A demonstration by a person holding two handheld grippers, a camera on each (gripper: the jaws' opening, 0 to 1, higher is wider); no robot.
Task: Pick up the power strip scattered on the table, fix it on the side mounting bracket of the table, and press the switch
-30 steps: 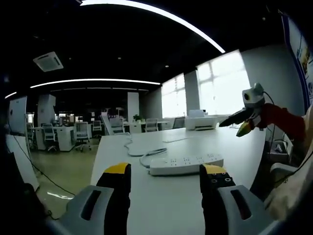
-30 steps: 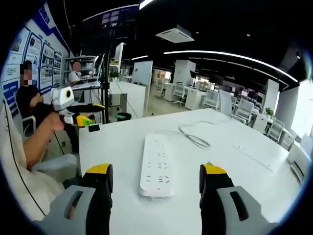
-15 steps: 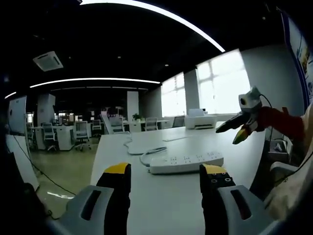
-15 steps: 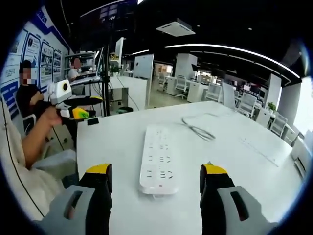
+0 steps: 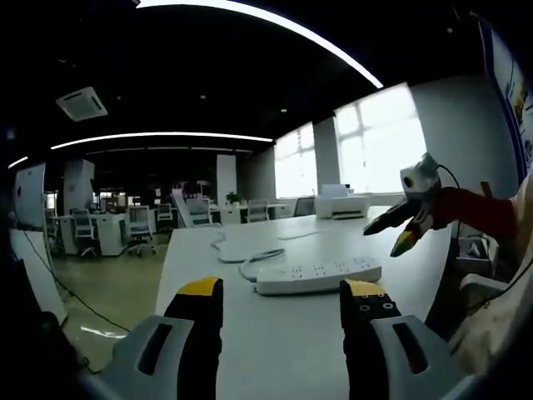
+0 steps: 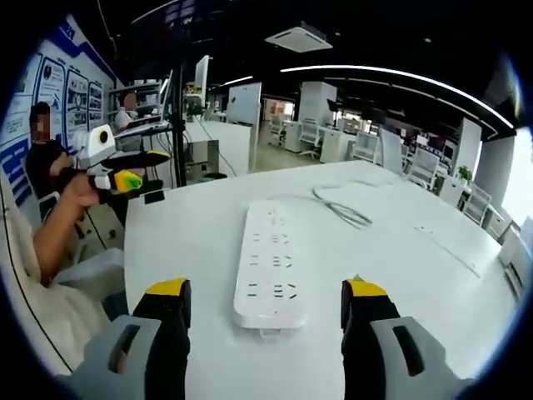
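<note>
The right gripper (image 6: 262,304) has come closer to the white power strip (image 6: 271,262), which lies flat near the tabletop (image 6: 400,283) edge beside the person. Its jaws are spread wide, holding nothing; the left gripper (image 5: 283,304) waits released too. Grasping seems next.

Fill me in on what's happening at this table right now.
A person holds a hand-held gripper in each hand over a white table. The right hand-held gripper is open, its jaws on either side of the near end of a white power strip lying flat with its cable running off behind. The left hand-held gripper is open too, off to the strip's side. Nothing is gripped yet.
</note>
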